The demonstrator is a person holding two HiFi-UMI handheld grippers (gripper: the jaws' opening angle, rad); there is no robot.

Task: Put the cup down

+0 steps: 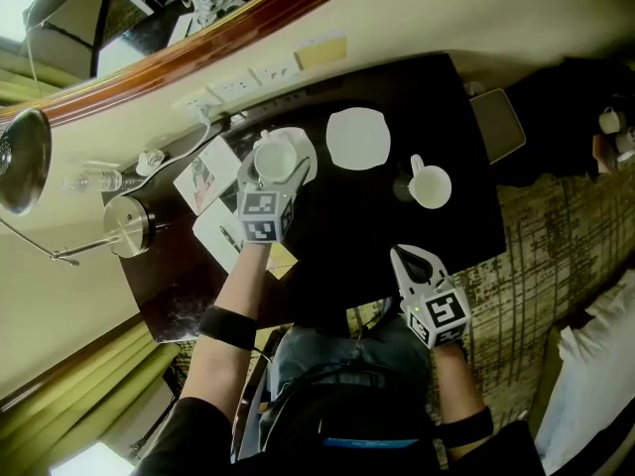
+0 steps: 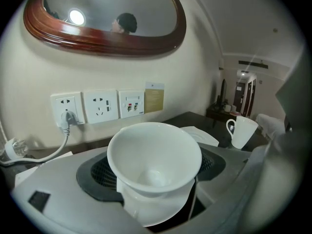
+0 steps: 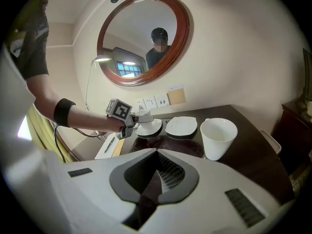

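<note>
Dark desk against a cream wall, sockets and a round mirror above. Cup sits upright on its saucer at the back left of the desk, near the sockets. My left gripper has its jaws around the cup, pads against its sides as far as my view shows, so I read it as gripped. Cup base looks seated on the saucer, can't confirm full contact. If it is down, the placement is mostly done; what's left is opening the jaws and backing out without tipping it. My right gripper is closed, empty, hanging off the desk's near edge. Second saucer lies just beside the first, a mug further right.
</note>
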